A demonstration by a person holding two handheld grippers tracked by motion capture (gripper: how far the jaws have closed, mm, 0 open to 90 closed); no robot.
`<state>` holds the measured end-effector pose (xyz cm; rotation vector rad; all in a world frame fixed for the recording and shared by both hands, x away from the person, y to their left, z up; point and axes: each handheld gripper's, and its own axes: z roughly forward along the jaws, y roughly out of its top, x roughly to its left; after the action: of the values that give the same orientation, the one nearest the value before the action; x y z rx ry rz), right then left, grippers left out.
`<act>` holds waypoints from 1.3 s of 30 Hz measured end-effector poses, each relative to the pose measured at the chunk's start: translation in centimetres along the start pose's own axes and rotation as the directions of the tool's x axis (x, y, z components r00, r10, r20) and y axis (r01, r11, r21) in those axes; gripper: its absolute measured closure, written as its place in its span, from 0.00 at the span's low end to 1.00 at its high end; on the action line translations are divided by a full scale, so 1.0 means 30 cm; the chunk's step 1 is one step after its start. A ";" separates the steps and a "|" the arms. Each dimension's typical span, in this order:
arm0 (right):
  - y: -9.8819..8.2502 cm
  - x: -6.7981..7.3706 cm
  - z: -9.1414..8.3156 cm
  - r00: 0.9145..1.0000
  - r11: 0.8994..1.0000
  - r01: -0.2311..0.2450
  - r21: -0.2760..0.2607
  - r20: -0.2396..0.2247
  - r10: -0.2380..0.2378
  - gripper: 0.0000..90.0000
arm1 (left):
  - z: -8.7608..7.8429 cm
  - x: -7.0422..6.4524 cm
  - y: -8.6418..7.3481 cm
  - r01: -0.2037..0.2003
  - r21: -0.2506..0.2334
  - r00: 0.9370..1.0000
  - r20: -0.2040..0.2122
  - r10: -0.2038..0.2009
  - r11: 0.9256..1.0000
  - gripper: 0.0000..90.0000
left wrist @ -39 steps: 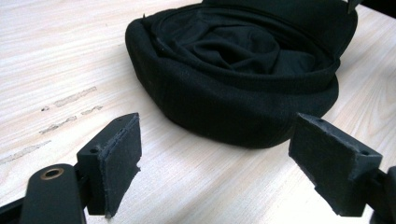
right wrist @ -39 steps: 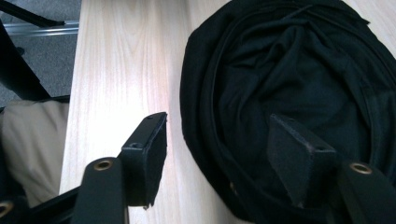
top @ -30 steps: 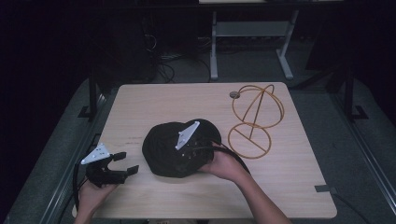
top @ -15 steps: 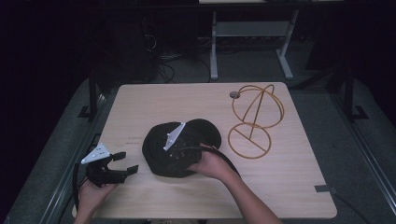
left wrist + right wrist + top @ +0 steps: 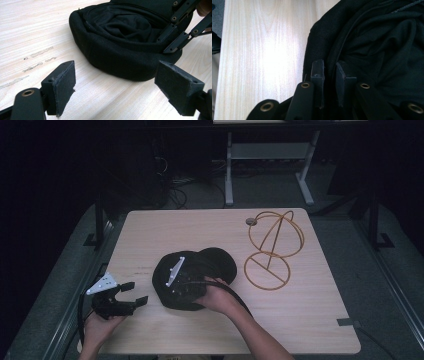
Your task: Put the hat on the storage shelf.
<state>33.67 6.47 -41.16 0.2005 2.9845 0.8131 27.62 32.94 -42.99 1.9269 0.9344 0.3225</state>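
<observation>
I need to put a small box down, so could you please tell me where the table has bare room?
The far left of the table, beyond the black cap, is bare. So is the near right corner, this side of the wire hat stand. It is crowded around the cap, gripped by the right tool, with the left tool open beside it.

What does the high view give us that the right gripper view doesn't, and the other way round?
High view: the gold wire stand on the table's far right, clear of the cap; the left gripper with jaws apart near the left edge, short of the black cap; the hand on the right gripper.
Right gripper view: the right gripper with one jaw outside and one inside the cap's edge. The jaws have just been closing, with the rim between them.
Both: the black cap lying opening-up on the light wooden table.
</observation>
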 end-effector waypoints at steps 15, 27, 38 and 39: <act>-0.002 0.005 0.018 1.000 0.999 0.004 0.039 -0.007 -0.004 0.94 | 0.006 -0.001 0.000 -0.012 0.017 1.000 0.001 0.012 1.000 0.18; -0.013 -0.007 -0.197 1.000 0.989 -0.025 -0.144 0.001 0.026 0.94 | 0.002 -0.027 0.020 -0.014 -0.032 0.999 0.034 0.015 0.999 0.18; -0.027 0.002 -0.308 0.999 0.976 -0.022 -0.215 0.021 0.027 0.94 | 0.006 -0.075 0.067 -0.036 -0.096 0.994 0.098 0.045 0.995 0.18; -0.027 0.003 -0.322 0.999 0.977 -0.019 -0.214 0.022 0.025 0.94 | 0.007 -0.087 0.083 -0.053 -0.108 0.991 0.114 0.066 0.993 0.18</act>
<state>32.77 0.94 -33.26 0.2333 2.8480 1.1164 27.16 30.26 -40.61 1.8585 0.7692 0.2843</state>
